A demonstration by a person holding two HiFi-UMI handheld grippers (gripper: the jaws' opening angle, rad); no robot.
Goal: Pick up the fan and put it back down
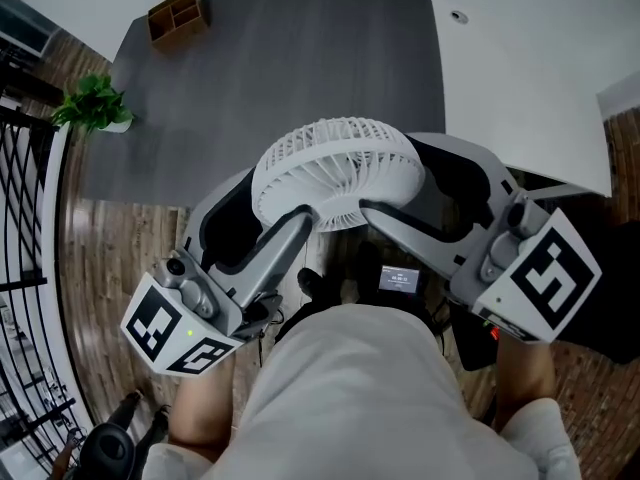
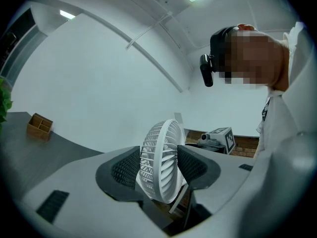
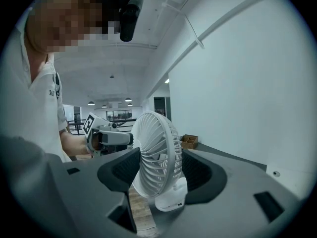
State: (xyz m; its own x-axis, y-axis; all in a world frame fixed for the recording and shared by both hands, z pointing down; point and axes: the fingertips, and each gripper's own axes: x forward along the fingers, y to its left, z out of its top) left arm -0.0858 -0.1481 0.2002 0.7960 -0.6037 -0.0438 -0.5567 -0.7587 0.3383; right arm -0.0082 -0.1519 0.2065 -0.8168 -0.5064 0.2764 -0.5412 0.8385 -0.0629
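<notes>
Currently fan (image 1: 335, 168) aloft, clear of dark surface (image 1: 300, 58). Cage sits between jaws of left gripper (image 2: 158, 168) and of right gripper (image 3: 157, 168), both clamped on it from opposite sides. Paired grip likely steadies the round cage; base hangs below the jaws.

Open tabletop (image 1: 300, 68) beyond fan (image 1: 335, 168); organizer (image 1: 178, 15) at far corner

White fan (image 1: 335, 168) clamped from both sides by left gripper (image 1: 262, 208) and right gripper (image 1: 432, 186), at grey bench (image 1: 280, 68) near edge.
</notes>
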